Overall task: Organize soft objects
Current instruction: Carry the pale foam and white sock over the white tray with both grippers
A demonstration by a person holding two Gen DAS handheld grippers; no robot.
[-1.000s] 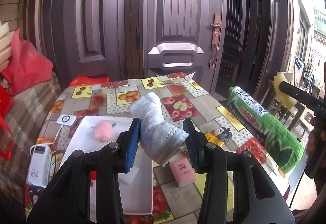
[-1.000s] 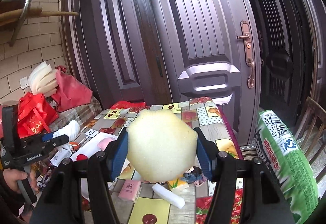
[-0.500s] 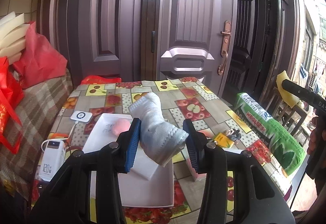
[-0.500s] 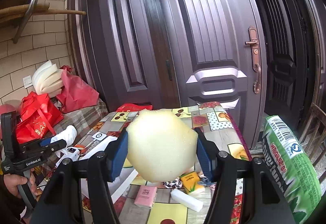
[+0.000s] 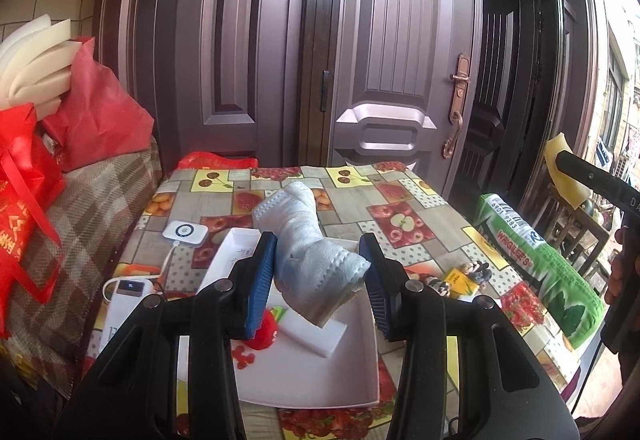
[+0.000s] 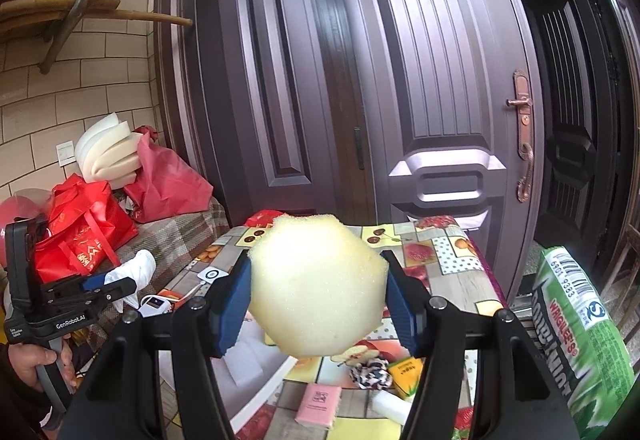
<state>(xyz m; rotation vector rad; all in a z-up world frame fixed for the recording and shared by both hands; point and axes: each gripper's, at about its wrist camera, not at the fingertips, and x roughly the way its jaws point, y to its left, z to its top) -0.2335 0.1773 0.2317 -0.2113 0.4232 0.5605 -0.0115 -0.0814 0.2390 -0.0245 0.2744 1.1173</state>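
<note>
My left gripper (image 5: pixel 318 276) is shut on a white knitted sock (image 5: pixel 308 252), held in the air above a white tray (image 5: pixel 312 376) on the fruit-patterned table (image 5: pixel 400 207). In the tray lie a red plush strawberry (image 5: pixel 265 328) and a white foam block (image 5: pixel 320 334). My right gripper (image 6: pixel 318 300) is shut on a pale yellow sponge (image 6: pixel 316 284) that fills the gap between its blue pads. In the right wrist view the left gripper (image 6: pixel 110 284) with the sock (image 6: pixel 134 270) appears at the left, held by a hand (image 6: pixel 30 360).
On the table lie a pink packet (image 6: pixel 318 402), a yellow packet (image 5: pixel 462 280), a patterned scrunchie (image 6: pixel 370 370), a white roll (image 6: pixel 390 406), a power bank (image 5: pixel 128 290) and a charger puck (image 5: pixel 185 232). A green sack (image 5: pixel 540 268) leans at the right; red bags (image 5: pixel 24 215) on the left couch.
Both grippers have drawn back from the table and risen a little, each keeping its object. The tray now sits lower and nearer in the left wrist view, with the strawberry showing.
</note>
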